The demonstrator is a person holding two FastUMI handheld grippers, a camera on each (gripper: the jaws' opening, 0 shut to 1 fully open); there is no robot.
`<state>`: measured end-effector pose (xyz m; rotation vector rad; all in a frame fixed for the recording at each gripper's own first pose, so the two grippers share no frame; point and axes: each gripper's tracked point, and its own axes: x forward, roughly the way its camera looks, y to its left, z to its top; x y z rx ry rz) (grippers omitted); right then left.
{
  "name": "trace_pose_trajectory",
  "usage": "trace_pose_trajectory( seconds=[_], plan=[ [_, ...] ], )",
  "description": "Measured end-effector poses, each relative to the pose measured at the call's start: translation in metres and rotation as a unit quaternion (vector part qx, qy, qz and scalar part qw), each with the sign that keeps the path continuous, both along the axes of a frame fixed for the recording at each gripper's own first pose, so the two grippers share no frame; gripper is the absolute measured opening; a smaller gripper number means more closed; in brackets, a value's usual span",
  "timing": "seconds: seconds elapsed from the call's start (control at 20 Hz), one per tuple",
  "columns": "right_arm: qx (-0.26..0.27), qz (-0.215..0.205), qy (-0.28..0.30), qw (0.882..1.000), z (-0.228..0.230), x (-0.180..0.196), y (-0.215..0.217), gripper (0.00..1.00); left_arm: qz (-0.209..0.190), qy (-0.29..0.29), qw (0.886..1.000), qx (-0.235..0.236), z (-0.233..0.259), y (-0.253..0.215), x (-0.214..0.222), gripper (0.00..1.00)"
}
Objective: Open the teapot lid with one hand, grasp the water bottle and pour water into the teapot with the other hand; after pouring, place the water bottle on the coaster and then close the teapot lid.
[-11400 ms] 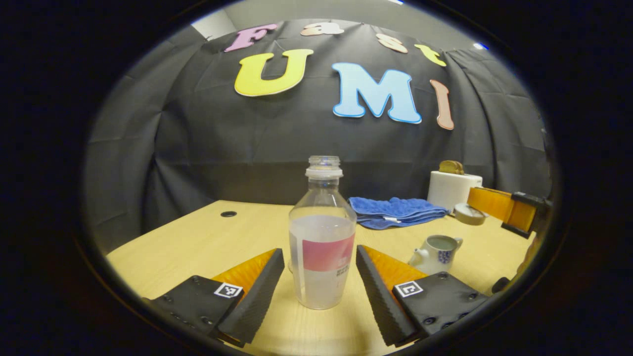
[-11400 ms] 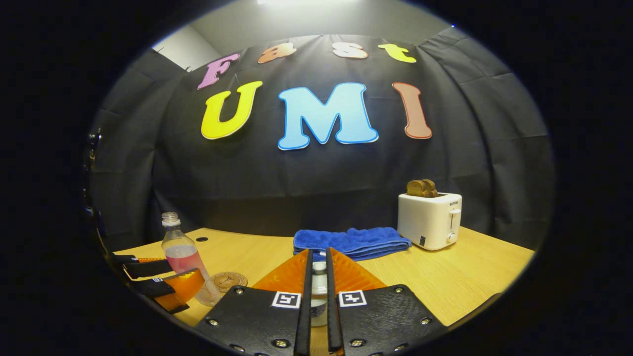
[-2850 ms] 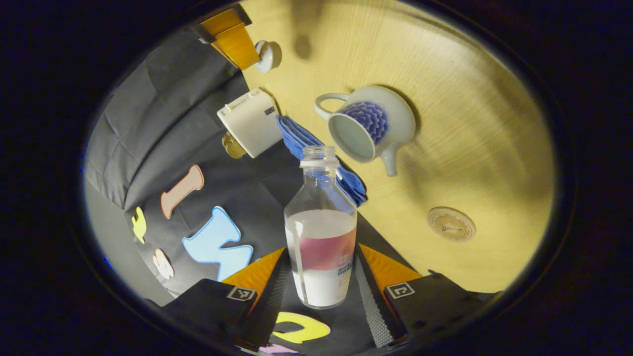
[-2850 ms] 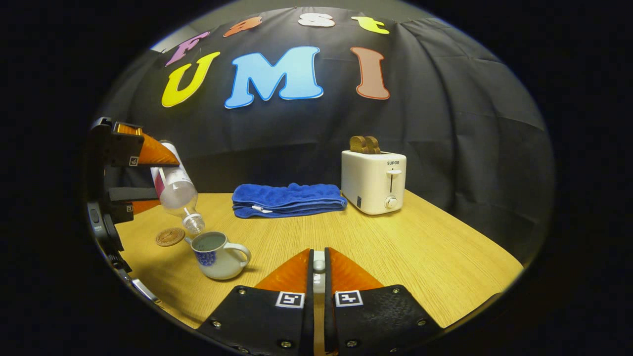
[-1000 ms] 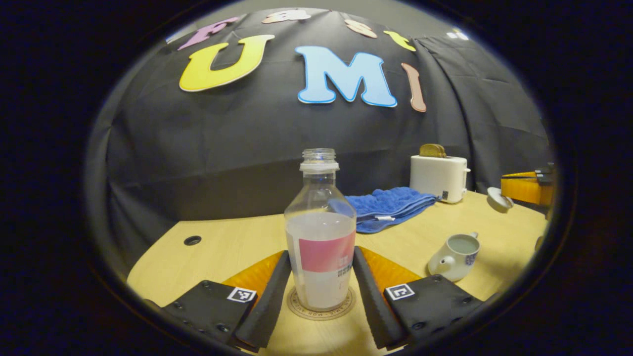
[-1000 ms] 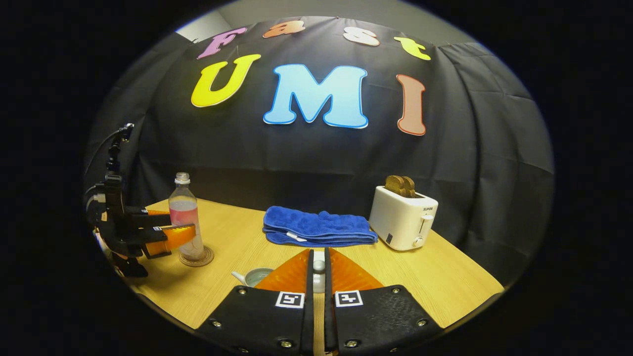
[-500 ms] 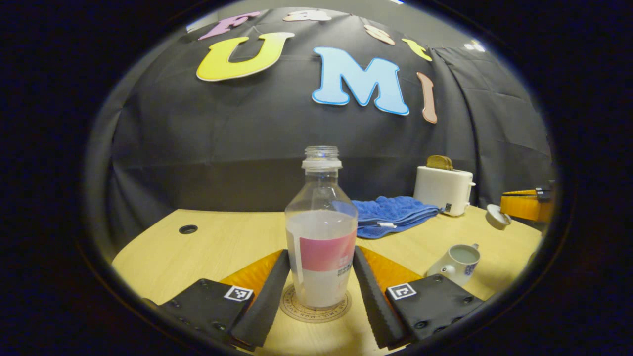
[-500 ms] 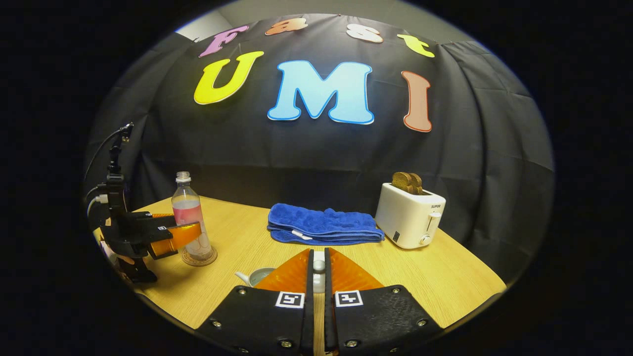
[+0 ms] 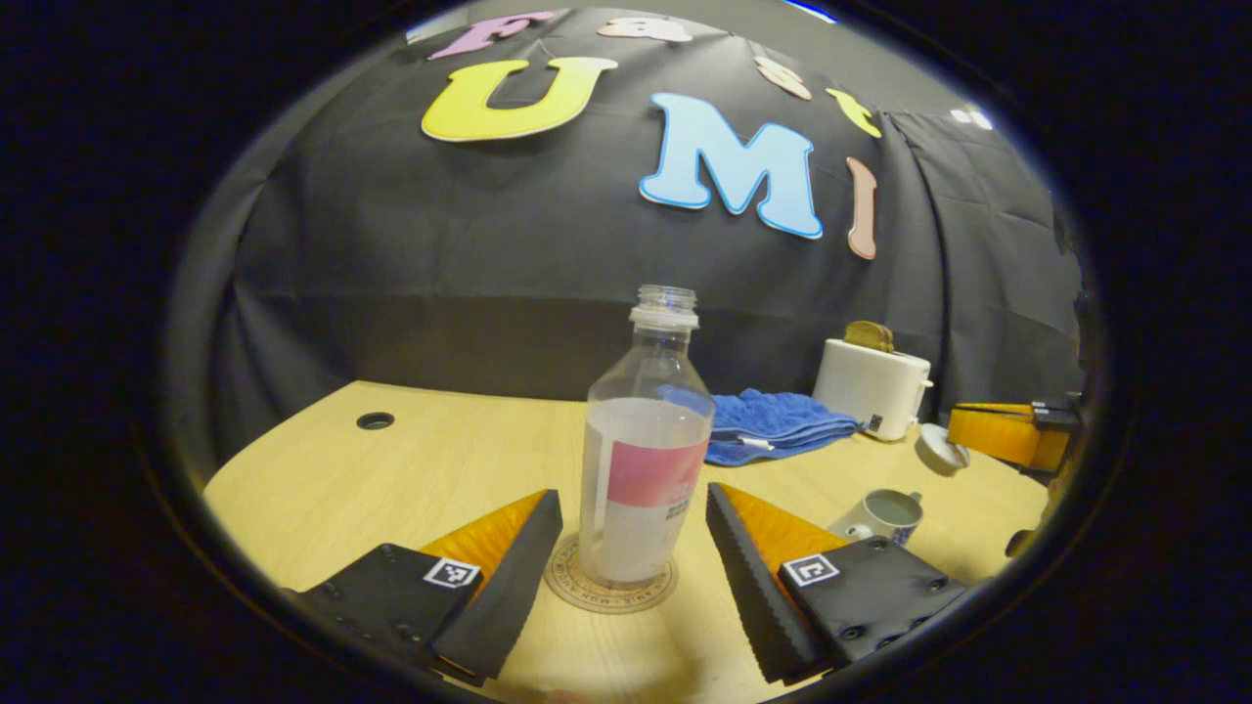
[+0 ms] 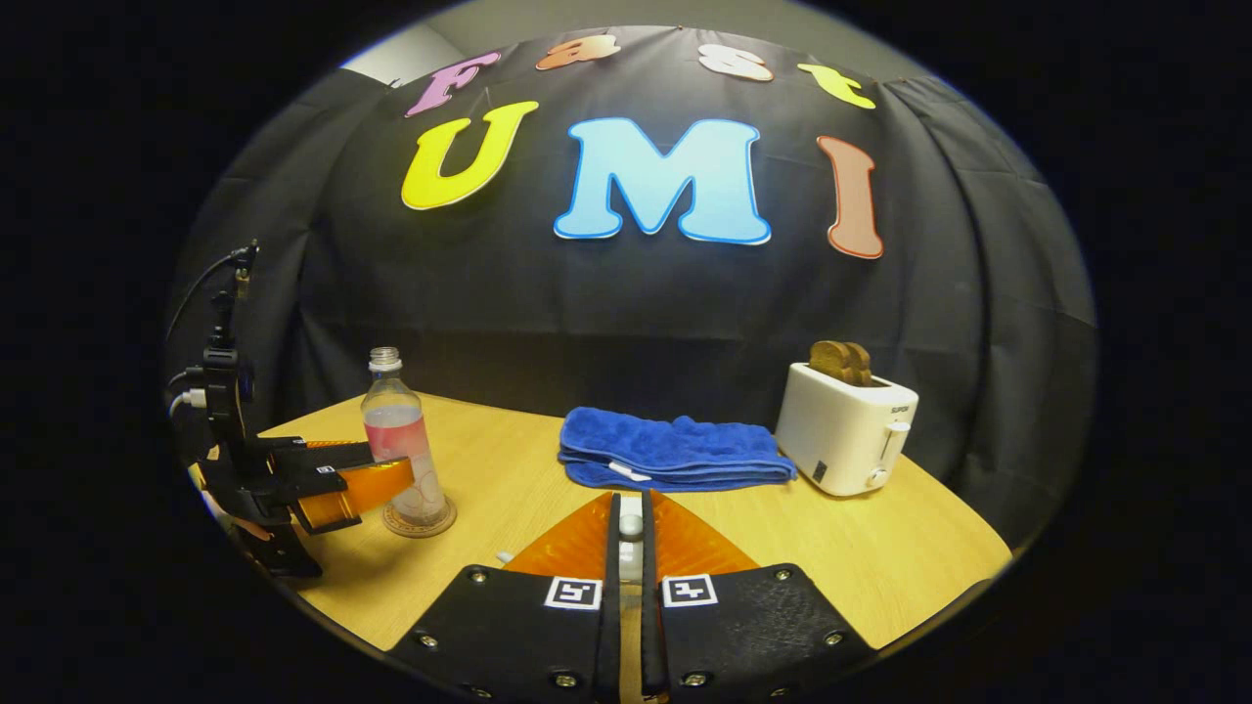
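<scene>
Clear plastic water bottle with a pink label [image 9: 643,460], uncapped and part full, stands upright on the round cork coaster [image 9: 611,587]. Left gripper [image 9: 626,557] is spread wide, fingers either side of the bottle with a gap on both. Right of the bottle: small white teapot with blue pattern [image 9: 885,515], lid off. Right gripper [image 10: 626,557] is clamped on the white teapot lid [image 10: 631,538] by its knob, beyond the teapot. Behind the bottle: folded blue towel [image 10: 675,450], white toaster with bread [image 10: 846,428]. Wooden table [image 10: 880,557] under all.
</scene>
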<state>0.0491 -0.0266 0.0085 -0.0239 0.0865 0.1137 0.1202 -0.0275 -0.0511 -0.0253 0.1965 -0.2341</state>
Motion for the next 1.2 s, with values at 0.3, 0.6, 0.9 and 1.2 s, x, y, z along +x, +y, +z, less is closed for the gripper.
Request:
trace_pose_trajectory(
  seconds=[0.3,0.6,0.9,1.2],
  plan=[
    [0.023,0.026,0.031,0.999,-0.022,0.009,0.022,0.08,0.005,-0.01,1.0,0.02,0.009,0.011,-0.031,1.0],
    [0.032,0.031,0.045,0.998,-0.034,0.015,0.027,0.08,0.022,-0.019,1.0,0.003,0.02,0.027,-0.048,1.0],
    [0.025,0.025,0.05,0.998,-0.04,0.011,0.026,0.08,0.03,-0.015,0.999,0.004,0.021,0.035,-0.058,1.0],
    [0.011,0.007,0.048,0.999,-0.045,0.009,0.022,0.19,0.026,-0.021,0.999,0.007,0.03,0.032,-0.071,1.0]
  ],
)
